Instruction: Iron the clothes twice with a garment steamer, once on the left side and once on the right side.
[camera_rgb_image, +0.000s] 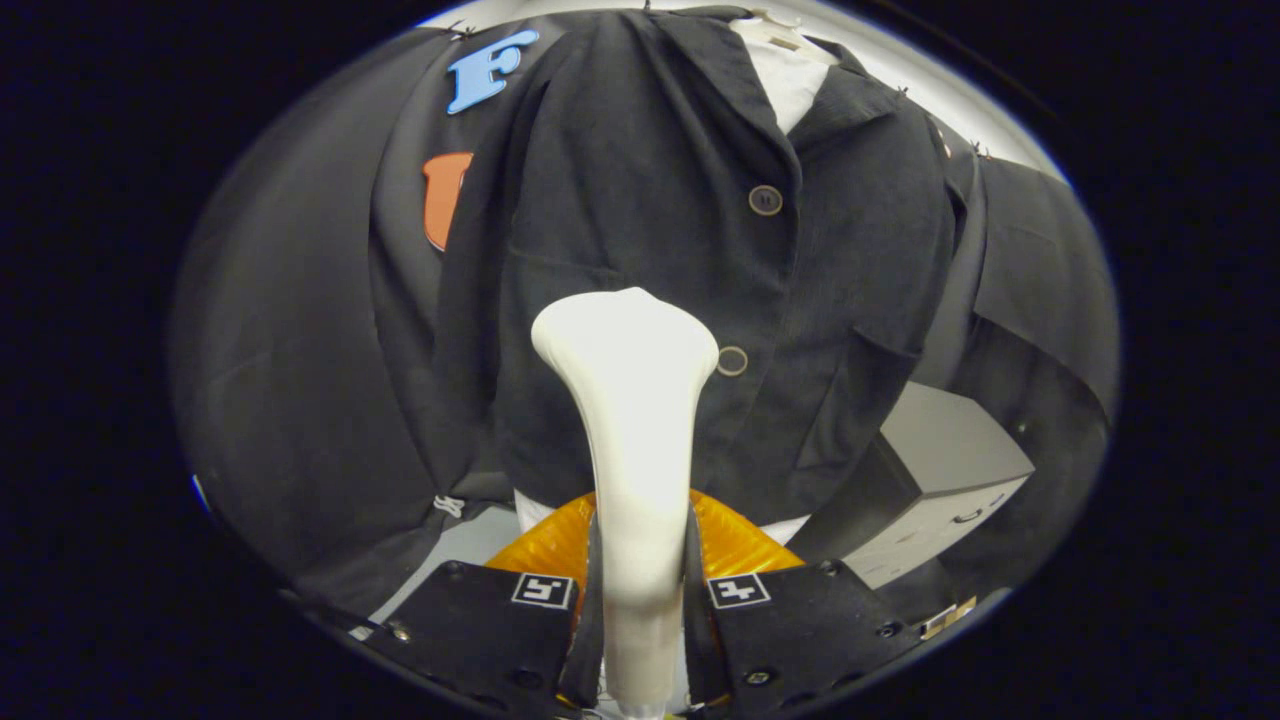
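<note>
A dark corduroy jacket (640, 200) hangs in front of me, buttoned down the middle over a white shirt (785, 75). My gripper (640, 590) is shut on the handle of a white garment steamer (630, 400), both fingers pressing on its sides. The steamer rises straight ahead from between the fingers. Its wide head lies against the jacket's left front panel, just left of the lower button (732, 361) and below the upper button (765, 200).
A grey cabinet (940, 480) with a drawer stands low to the right, behind the jacket's hem. Black cloth walls the booth on both sides. A white knotted cord (450, 506) hangs at the lower left of the jacket.
</note>
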